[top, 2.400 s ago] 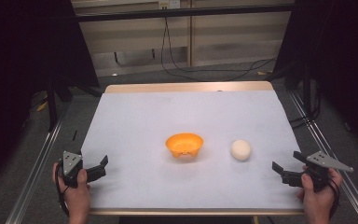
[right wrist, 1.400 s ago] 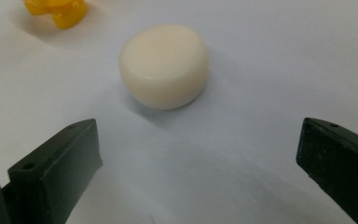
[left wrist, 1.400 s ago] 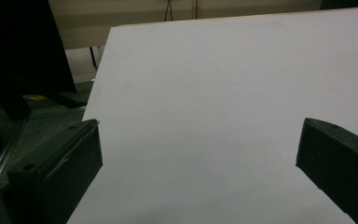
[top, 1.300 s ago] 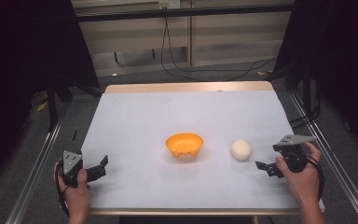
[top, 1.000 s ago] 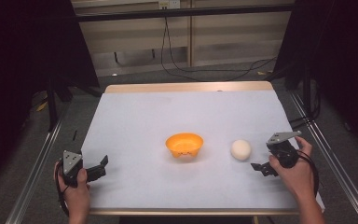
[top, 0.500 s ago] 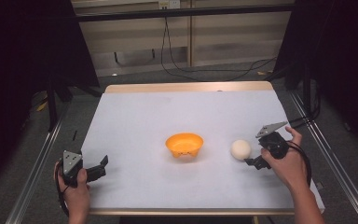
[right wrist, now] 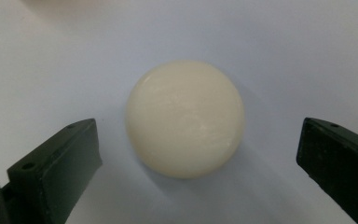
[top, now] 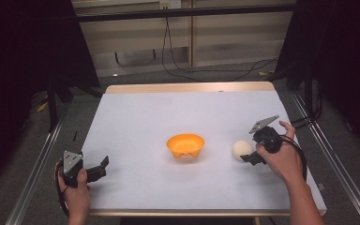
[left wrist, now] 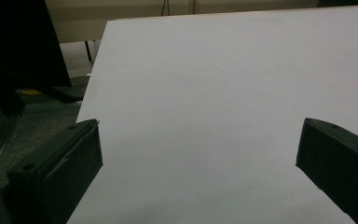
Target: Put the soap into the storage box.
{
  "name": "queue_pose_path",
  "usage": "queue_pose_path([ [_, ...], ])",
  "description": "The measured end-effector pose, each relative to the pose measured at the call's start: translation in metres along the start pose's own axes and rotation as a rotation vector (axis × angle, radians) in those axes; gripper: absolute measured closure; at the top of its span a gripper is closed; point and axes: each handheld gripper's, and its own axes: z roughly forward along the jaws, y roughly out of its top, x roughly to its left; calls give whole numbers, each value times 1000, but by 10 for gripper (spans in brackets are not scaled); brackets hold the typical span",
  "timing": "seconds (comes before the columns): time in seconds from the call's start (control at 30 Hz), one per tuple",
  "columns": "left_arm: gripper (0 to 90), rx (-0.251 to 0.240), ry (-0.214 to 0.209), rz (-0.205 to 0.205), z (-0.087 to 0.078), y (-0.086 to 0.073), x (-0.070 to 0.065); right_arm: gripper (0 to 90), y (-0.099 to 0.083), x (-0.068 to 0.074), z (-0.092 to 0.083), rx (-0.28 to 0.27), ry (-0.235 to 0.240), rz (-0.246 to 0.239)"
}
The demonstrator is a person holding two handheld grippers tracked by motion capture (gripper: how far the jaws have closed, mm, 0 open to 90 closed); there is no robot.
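Note:
A cream-white ball (top: pixel 241 149) rests on the white table (top: pixel 187 117), right of an orange bowl (top: pixel 185 145) at the table's middle. My right gripper (top: pixel 249 152) hovers just right of the ball, tilted down toward it, jaws open. In the right gripper view the ball (right wrist: pixel 185 118) lies a little ahead of the two wide-apart jaws, untouched. My left gripper (top: pixel 102 168) rests open near the table's front left corner, holding nothing, and the left gripper view looks across bare tabletop (left wrist: pixel 223 93).
The table's wooden far edge (top: pixel 187 87) borders a floor with cables (top: pixel 206 70). Metal rails (top: pixel 330 154) run along both sides of the table. Dark curtains stand at left and right.
My right gripper has travelled from the front right corner forward and left, ending tilted beside the ball. The left gripper, bowl and ball have stayed put.

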Motion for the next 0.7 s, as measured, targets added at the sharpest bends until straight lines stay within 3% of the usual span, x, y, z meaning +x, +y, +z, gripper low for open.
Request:
queue_pose_path([
  [0.07,0,-3,-2,-2,0,0,0,0,4,1,2,11,-9,-8],
  [0.2,1,0,-2,-1,0,0,0,0,12,3,8,45,65,-17],
  [0.27,0,0,-4,-2,0,0,0,0,14,5,11,56,46,-26],
  [0.43,0,2,-2,0,0,0,0,0,19,4,15,52,49,-35],
  [0.7,0,2,-3,0,0,0,0,0,23,4,20,94,63,-40],
])
